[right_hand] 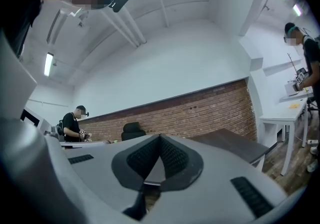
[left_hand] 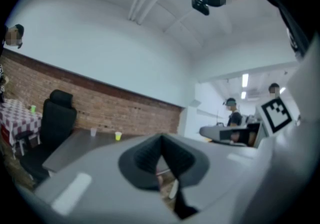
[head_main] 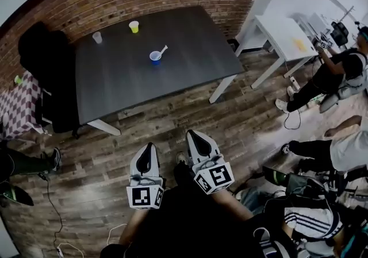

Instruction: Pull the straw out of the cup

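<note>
A small blue cup (head_main: 155,57) stands near the middle of the dark grey table (head_main: 190,38), and a white straw (head_main: 163,51) leans out of it to the upper right. Both grippers hover over the wooden floor, well short of the table's near edge. My left gripper (head_main: 150,146) and right gripper (head_main: 191,134) sit side by side and point toward the table. In the left gripper view the left gripper's (left_hand: 161,140) pads meet with nothing between them. The right gripper (right_hand: 160,140) looks the same in its own view. Neither gripper view shows the blue cup.
A yellow cup (head_main: 134,26) and a clear cup (head_main: 97,37) stand at the table's far side. A black chair (head_main: 49,56) sits at its left end beside a checkered table (head_main: 20,104). A white table (head_main: 284,35) and seated people (head_main: 339,73) are on the right.
</note>
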The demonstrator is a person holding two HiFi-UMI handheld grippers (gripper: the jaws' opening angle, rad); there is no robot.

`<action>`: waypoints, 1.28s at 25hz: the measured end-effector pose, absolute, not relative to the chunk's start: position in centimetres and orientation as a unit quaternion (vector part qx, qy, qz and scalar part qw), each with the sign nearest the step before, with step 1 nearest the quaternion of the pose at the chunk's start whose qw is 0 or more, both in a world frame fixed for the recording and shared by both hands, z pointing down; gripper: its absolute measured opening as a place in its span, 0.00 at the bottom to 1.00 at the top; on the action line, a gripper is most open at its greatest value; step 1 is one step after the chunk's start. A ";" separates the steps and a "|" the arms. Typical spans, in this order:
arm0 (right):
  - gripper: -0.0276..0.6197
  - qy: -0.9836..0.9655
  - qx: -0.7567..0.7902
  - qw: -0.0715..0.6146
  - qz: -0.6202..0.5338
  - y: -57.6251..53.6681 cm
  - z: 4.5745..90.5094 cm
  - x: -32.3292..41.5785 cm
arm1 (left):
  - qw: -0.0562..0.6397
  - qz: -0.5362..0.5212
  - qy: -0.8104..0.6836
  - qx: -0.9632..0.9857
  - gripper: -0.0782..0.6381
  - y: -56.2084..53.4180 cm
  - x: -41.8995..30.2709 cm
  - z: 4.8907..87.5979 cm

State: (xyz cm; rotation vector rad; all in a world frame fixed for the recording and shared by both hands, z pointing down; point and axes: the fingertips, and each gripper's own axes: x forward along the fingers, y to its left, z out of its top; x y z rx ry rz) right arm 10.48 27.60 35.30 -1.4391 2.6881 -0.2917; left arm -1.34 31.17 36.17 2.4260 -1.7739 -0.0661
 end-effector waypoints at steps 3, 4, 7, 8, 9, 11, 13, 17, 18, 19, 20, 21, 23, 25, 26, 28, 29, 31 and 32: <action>0.05 0.880 -0.465 0.035 -0.093 24.5 35.3 10.9 | 0.068 -0.016 -0.586 0.807 0.11 27.9 -0.1 36.1; 0.05 0.880 -0.465 0.033 -0.092 23.6 35.5 11.1 | 0.067 -0.014 -0.584 0.809 0.11 27.0 0.3 36.2; 0.05 0.880 -0.464 0.032 -0.096 21.0 36.1 11.7 | 0.069 -0.007 -0.581 0.811 0.11 24.4 1.5 36.6; 0.05 0.880 -0.463 0.032 -0.098 20.3 36.3 11.9 | 0.069 -0.006 -0.581 0.811 0.11 23.6 1.8 36.7; 0.05 0.881 -0.461 0.032 -0.100 19.5 36.4 12.1 | 0.069 -0.005 -0.581 0.811 0.11 22.7 2.2 36.7; 0.05 0.883 -0.457 0.030 -0.103 18.2 36.6 12.6 | 0.068 -0.004 -0.582 0.811 0.11 21.2 3.0 36.6; 0.05 0.886 -0.451 0.027 -0.103 17.1 36.6 13.0 | 0.067 -0.001 -0.582 0.810 0.11 19.9 3.7 36.6; 0.05 0.894 -0.437 0.026 -0.101 15.1 36.8 13.4 | 0.062 0.002 -0.587 0.807 0.11 18.1 5.0 36.2; 0.05 0.895 -0.434 0.023 -0.101 14.6 36.8 13.4 | 0.062 0.003 -0.587 0.807 0.11 17.7 5.2 36.1; 0.05 0.895 -0.433 0.021 -0.102 14.1 36.8 13.4 | 0.062 0.004 -0.587 0.807 0.11 17.4 5.4 36.1; 0.05 0.896 -0.432 0.021 -0.104 13.9 36.8 13.4 | 0.063 0.006 -0.587 0.807 0.11 17.3 5.4 36.2; 0.05 0.896 -0.431 0.021 -0.106 13.7 36.9 13.3 | 0.063 0.007 -0.587 0.807 0.11 17.2 5.4 36.3; 0.05 0.896 -0.430 0.022 -0.109 13.2 37.0 13.1 | 0.066 0.006 -0.592 0.803 0.11 16.7 5.0 36.3; 0.05 0.897 -0.428 0.021 -0.111 12.4 37.0 12.6 | 0.070 0.002 -0.597 0.799 0.11 16.0 4.4 36.3; 0.05 0.897 -0.427 0.019 -0.111 12.1 37.1 12.3 | 0.071 0.001 -0.599 0.798 0.11 15.6 4.0 36.4; 0.05 0.897 -0.428 0.018 -0.110 11.4 37.2 11.6 | 0.074 0.000 -0.600 0.797 0.11 14.7 3.1 36.7; 0.05 0.897 -0.428 0.018 -0.109 11.1 37.3 11.2 | 0.075 -0.002 -0.599 0.797 0.11 14.2 2.7 36.8; 0.05 0.896 -0.431 0.018 -0.104 10.1 37.5 10.5 | 0.076 -0.005 -0.595 0.800 0.11 13.0 1.9 37.1; 0.05 0.895 -0.433 0.018 -0.103 9.5 37.6 10.2 | 0.075 -0.007 -0.592 0.802 0.11 12.3 1.5 37.1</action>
